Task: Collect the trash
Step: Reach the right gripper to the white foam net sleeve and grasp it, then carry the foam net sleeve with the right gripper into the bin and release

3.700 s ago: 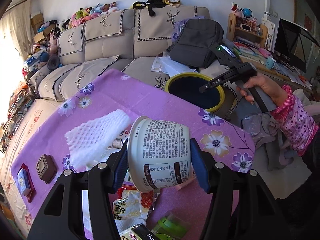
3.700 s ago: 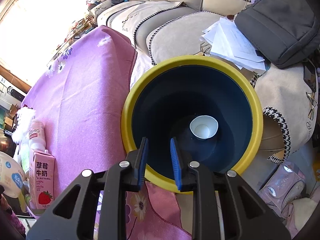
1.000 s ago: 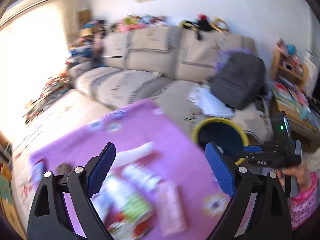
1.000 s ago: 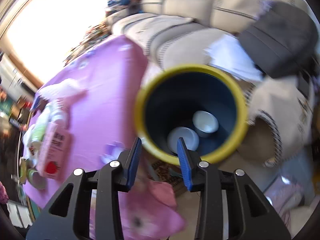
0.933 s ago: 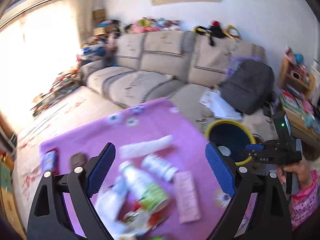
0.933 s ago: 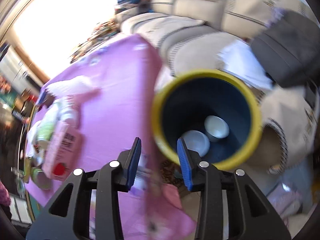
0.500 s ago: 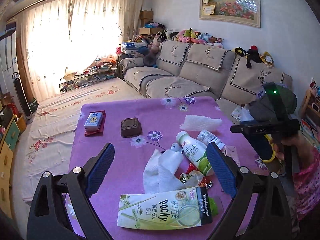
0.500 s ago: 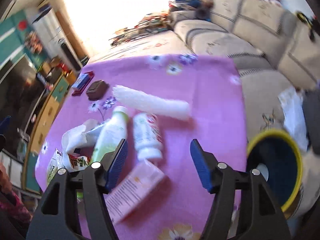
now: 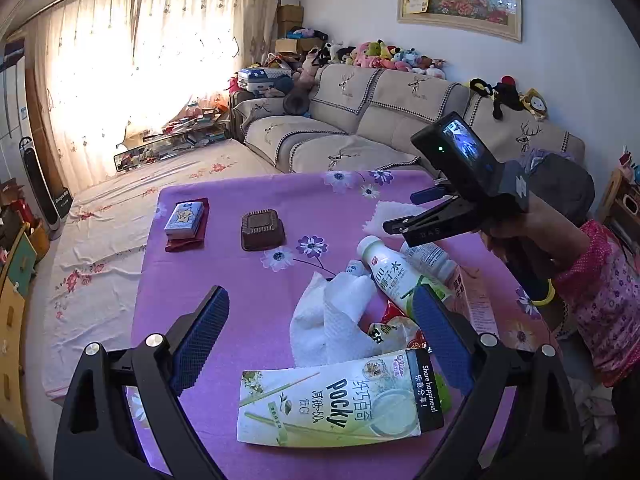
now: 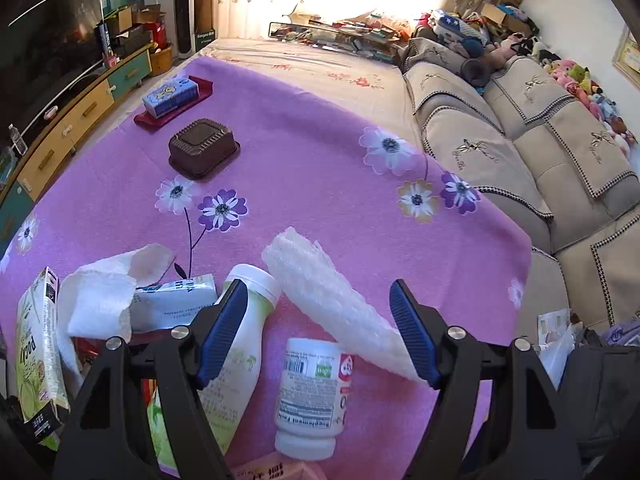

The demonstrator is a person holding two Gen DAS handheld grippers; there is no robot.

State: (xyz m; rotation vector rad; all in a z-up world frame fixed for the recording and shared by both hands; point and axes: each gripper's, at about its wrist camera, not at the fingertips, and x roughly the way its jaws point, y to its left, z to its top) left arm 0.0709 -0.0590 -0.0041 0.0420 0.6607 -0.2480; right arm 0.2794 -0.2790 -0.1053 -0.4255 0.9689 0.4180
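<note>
Trash lies on a purple flowered tablecloth [image 9: 248, 280]: a green Pocky box [image 9: 340, 400], crumpled white tissue [image 9: 332, 320], a green-and-white drink bottle [image 9: 394, 276], a white supplement bottle [image 10: 312, 396] and a white foam net sleeve [image 10: 336, 304]. My left gripper [image 9: 320, 340] is open and empty above the Pocky box and tissue. My right gripper [image 10: 316, 332] is open and empty, hovering over the foam sleeve and the two bottles. It also shows in the left wrist view [image 9: 416, 212], held over the bottles.
A brown plastic container [image 10: 202, 154] and a blue box on a red tray [image 10: 172, 98] sit at the table's far side. A beige sofa [image 9: 380, 120] runs behind the table. A TV cabinet [image 10: 72, 108] stands to the left.
Both grippers swung from the yellow-rimmed bin back over the table. The left let go of its white cup; a second cup shows in the bin. The right gripper opened wide.
</note>
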